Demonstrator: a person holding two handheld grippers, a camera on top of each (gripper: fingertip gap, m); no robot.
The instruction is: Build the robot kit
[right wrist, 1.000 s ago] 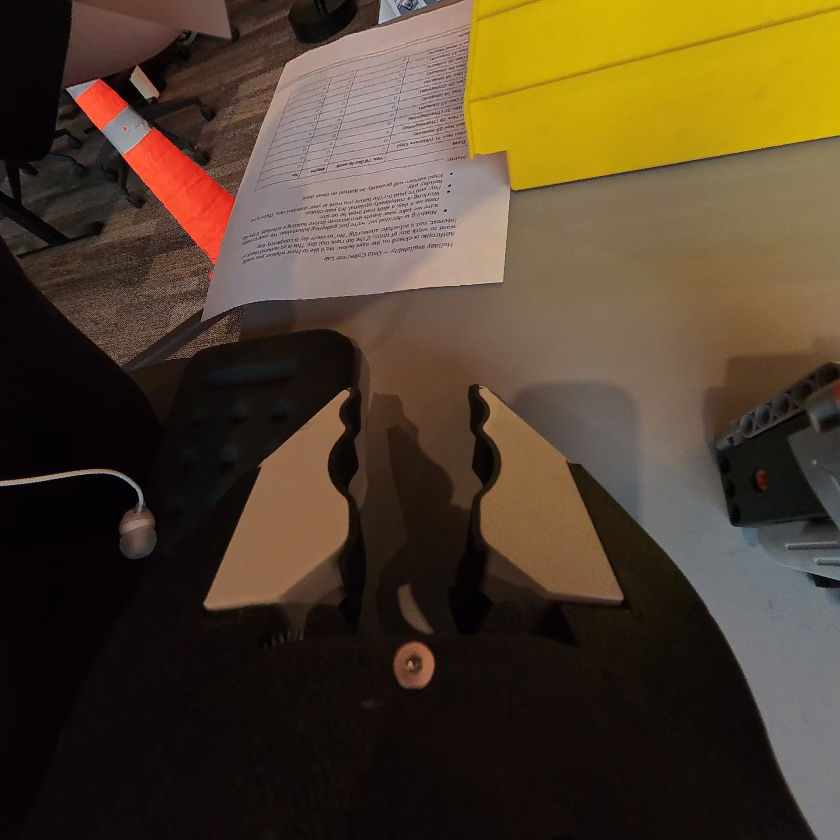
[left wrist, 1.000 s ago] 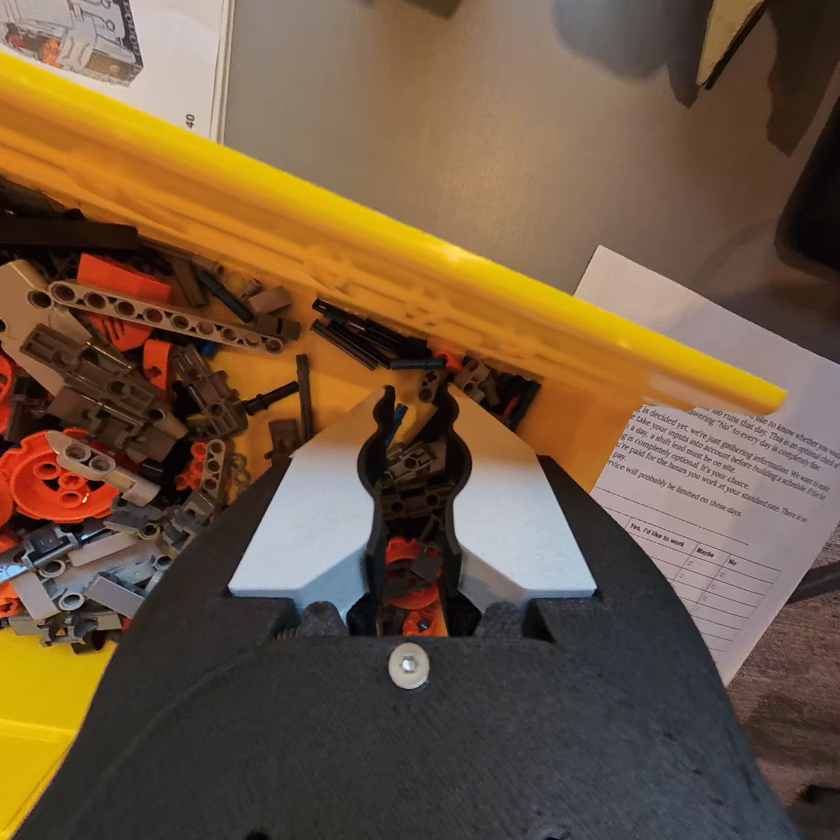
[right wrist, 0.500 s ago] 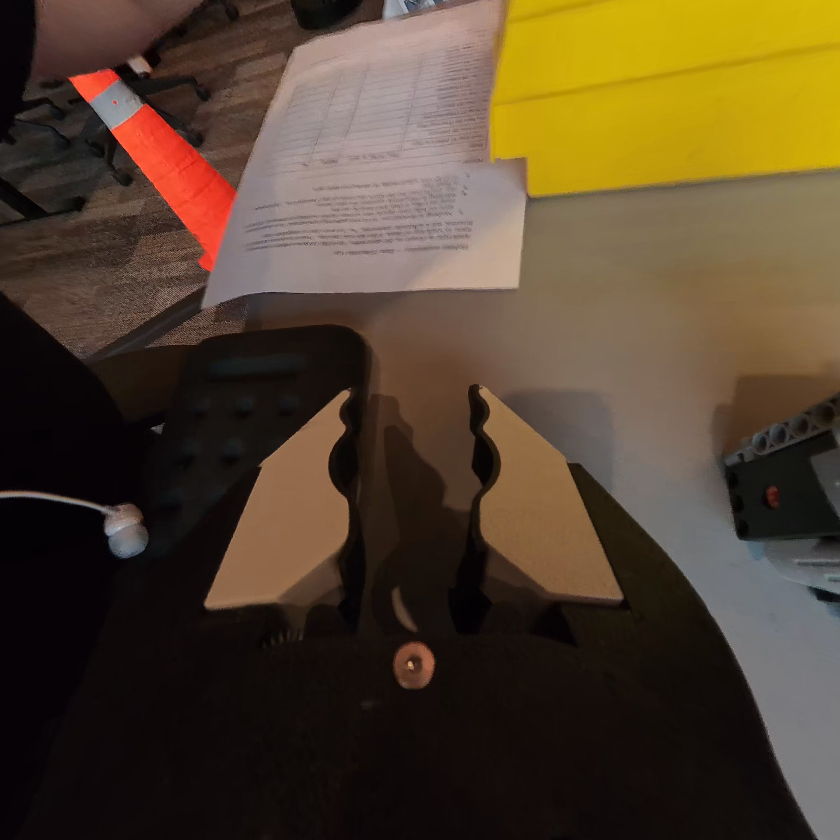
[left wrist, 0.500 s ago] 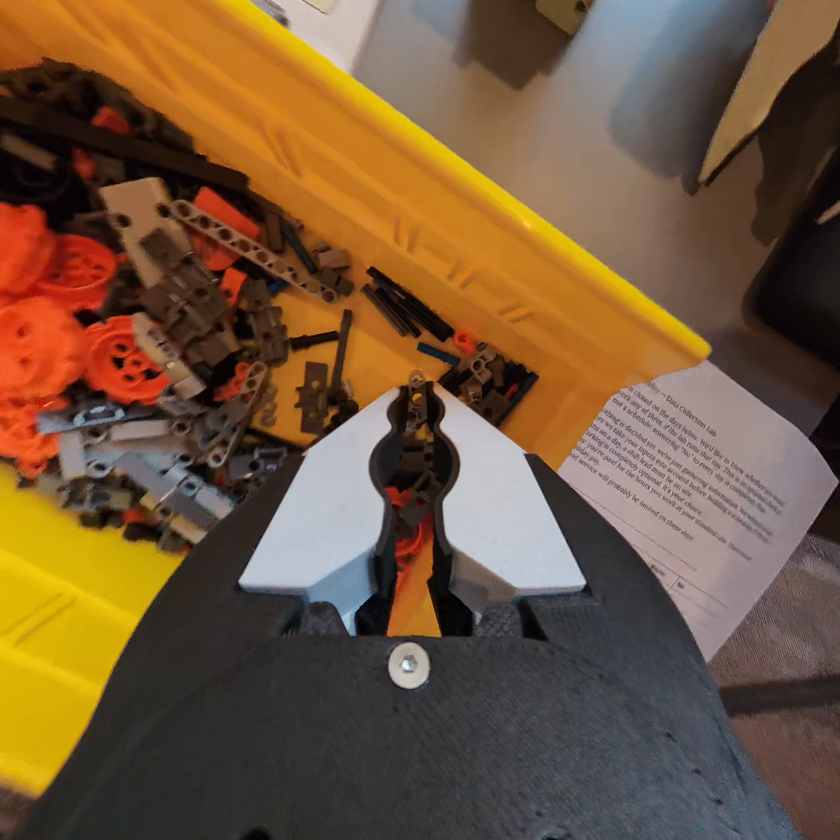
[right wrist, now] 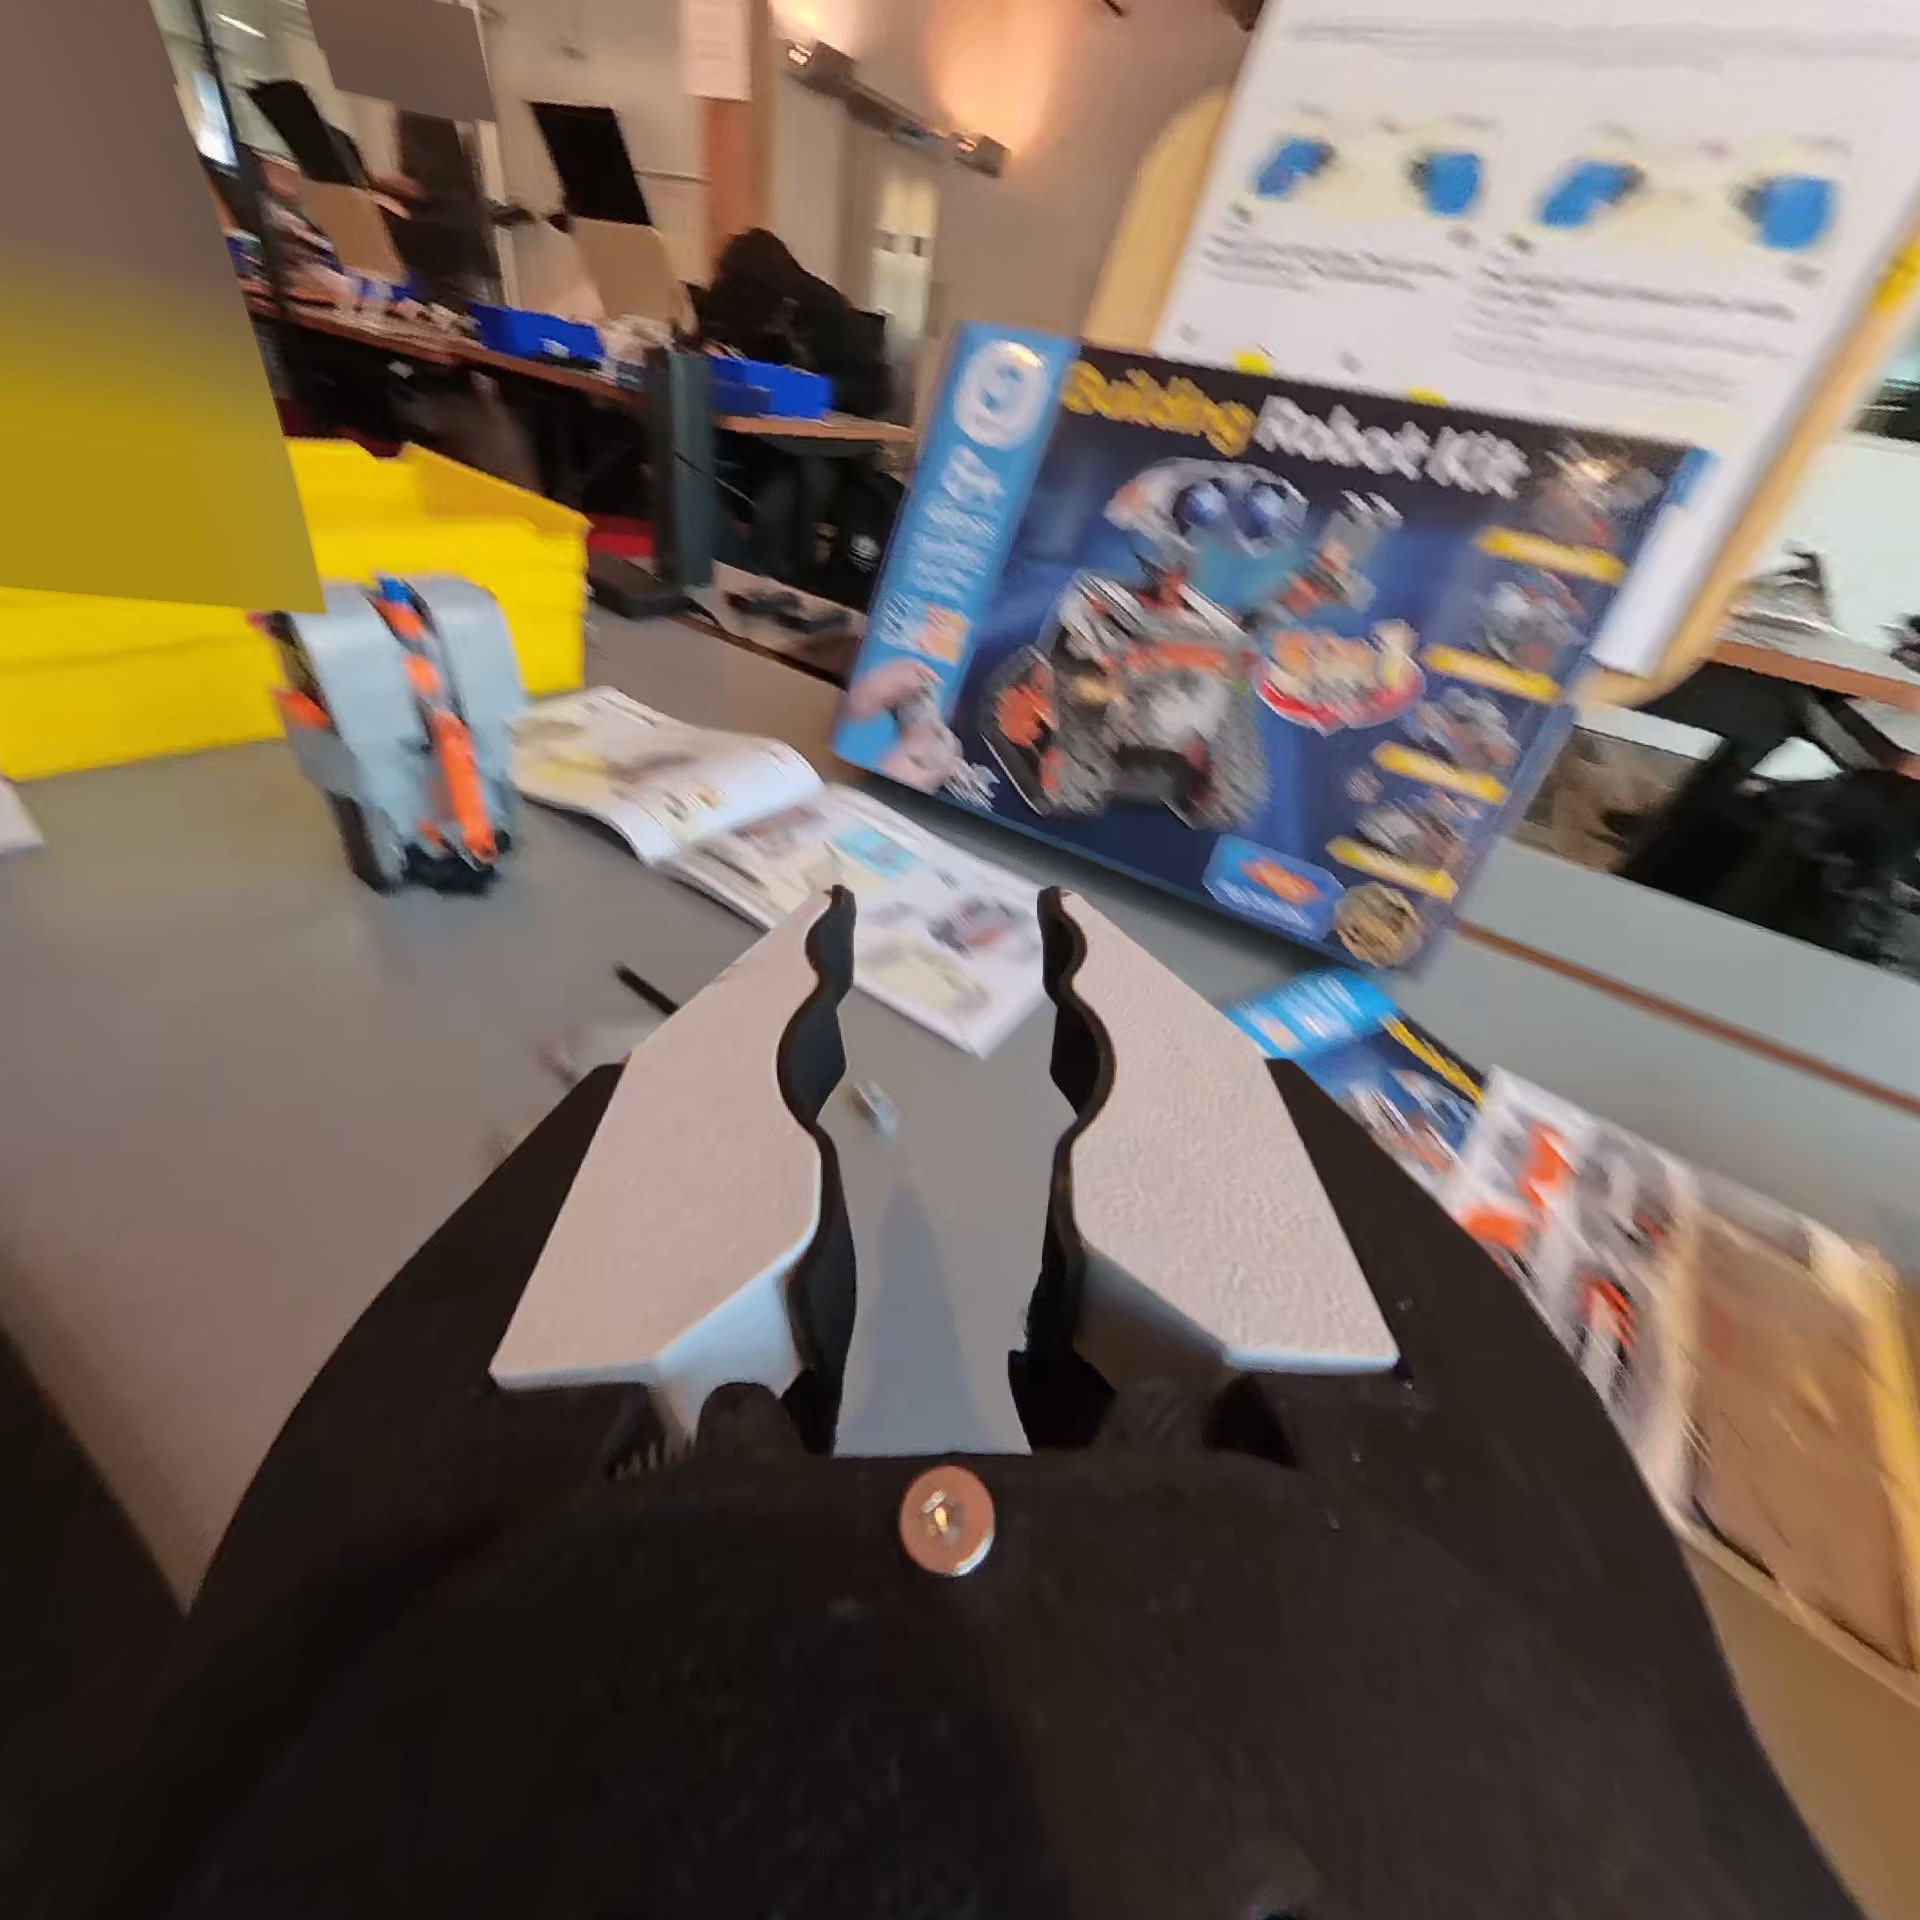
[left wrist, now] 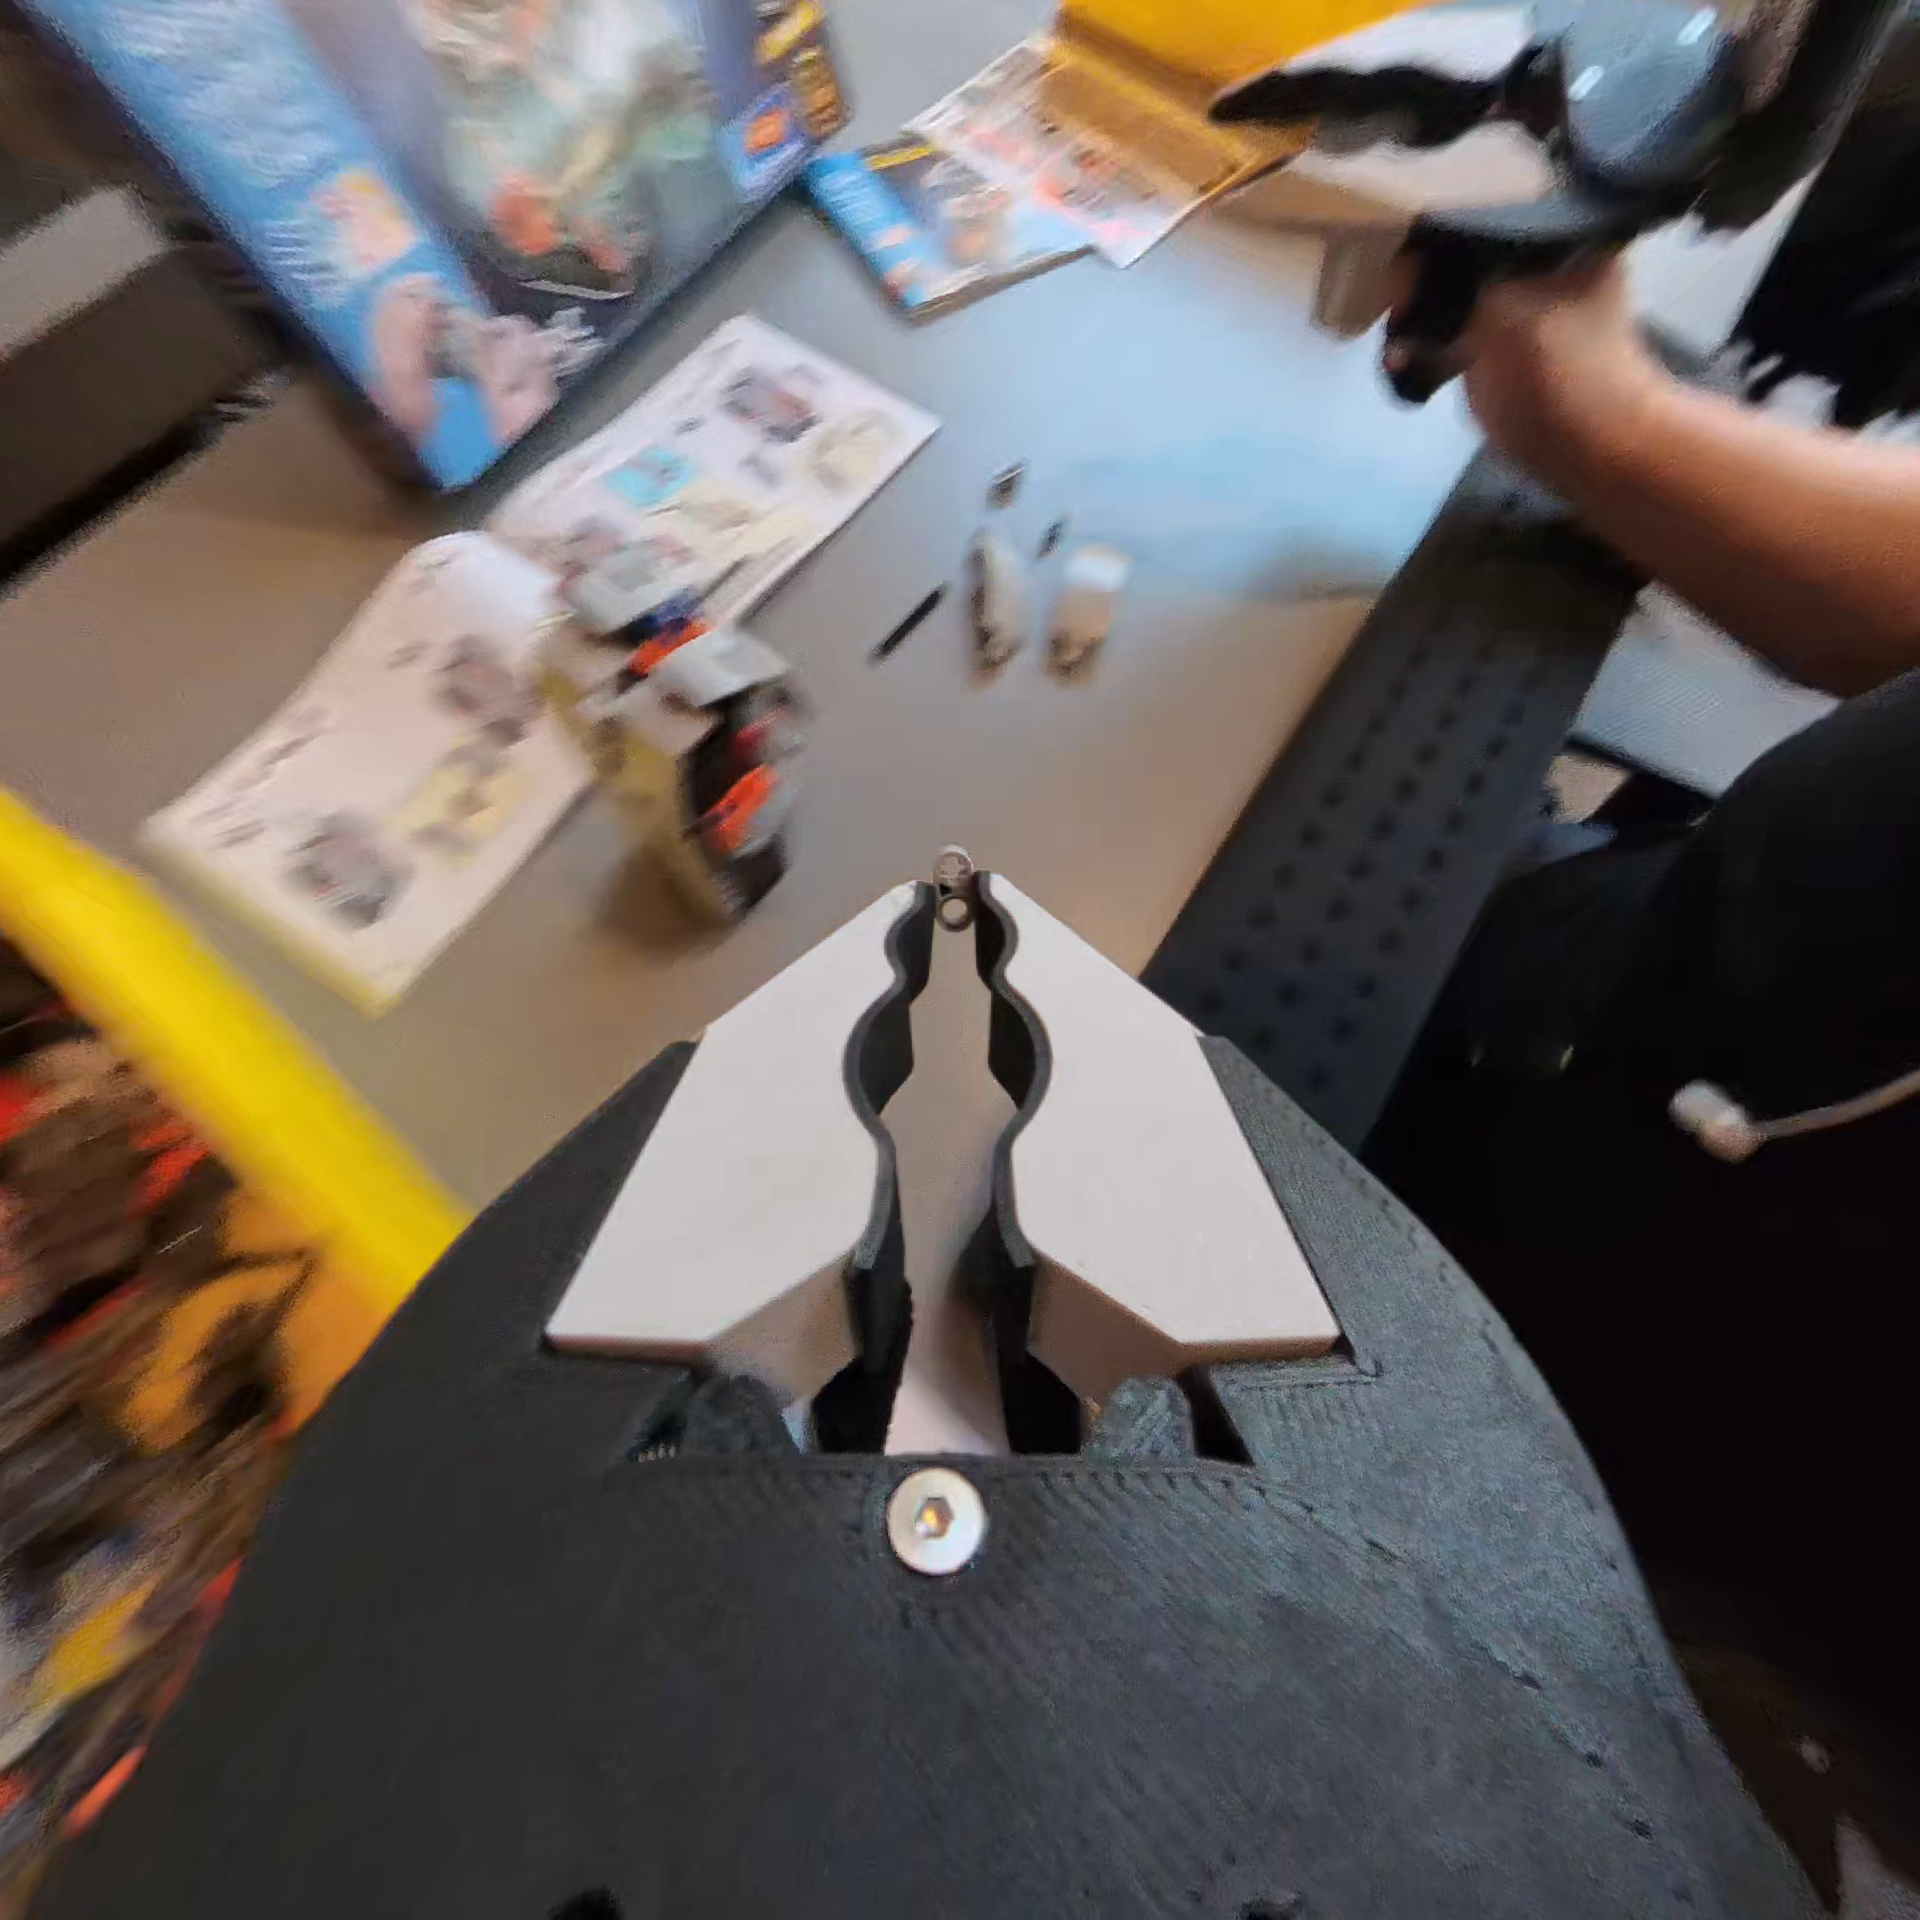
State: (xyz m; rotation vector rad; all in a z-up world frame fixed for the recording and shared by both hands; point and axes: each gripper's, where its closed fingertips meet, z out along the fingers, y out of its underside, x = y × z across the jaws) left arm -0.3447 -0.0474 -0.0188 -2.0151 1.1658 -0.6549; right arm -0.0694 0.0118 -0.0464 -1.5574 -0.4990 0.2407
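Observation:
My left gripper (left wrist: pixel 952 902) is shut on a small grey connector piece (left wrist: pixel 952 881) pinched at its fingertips, held above the grey table beside the yellow bin (left wrist: pixel 208 1049) of loose building parts. A partly built grey, black and orange model (left wrist: pixel 717 748) stands on the table ahead; it also shows in the right wrist view (right wrist: pixel 400 727). My right gripper (right wrist: pixel 943 914) is open and empty, raised over the table; it shows far off in the left wrist view (left wrist: pixel 1475 135), held by a hand. A small grey piece (right wrist: pixel 876 1103) lies on the table below the right gripper's jaws.
An open instruction booklet (left wrist: pixel 540 644) lies by the model. A blue kit box (right wrist: pixel 1247 665) stands at the back of the table. Small loose parts (left wrist: pixel 1039 592) lie on the table. More booklets (right wrist: pixel 1538 1164) lie at the right. A black perforated strip (left wrist: pixel 1382 790) runs along the table edge. Tip to tip, the grippers are about 30 cm apart.
My left gripper closed on the small grey piece in the bin, lifted out and swung right over the table. My right gripper rose and turned from the paper sheet toward the kit box.

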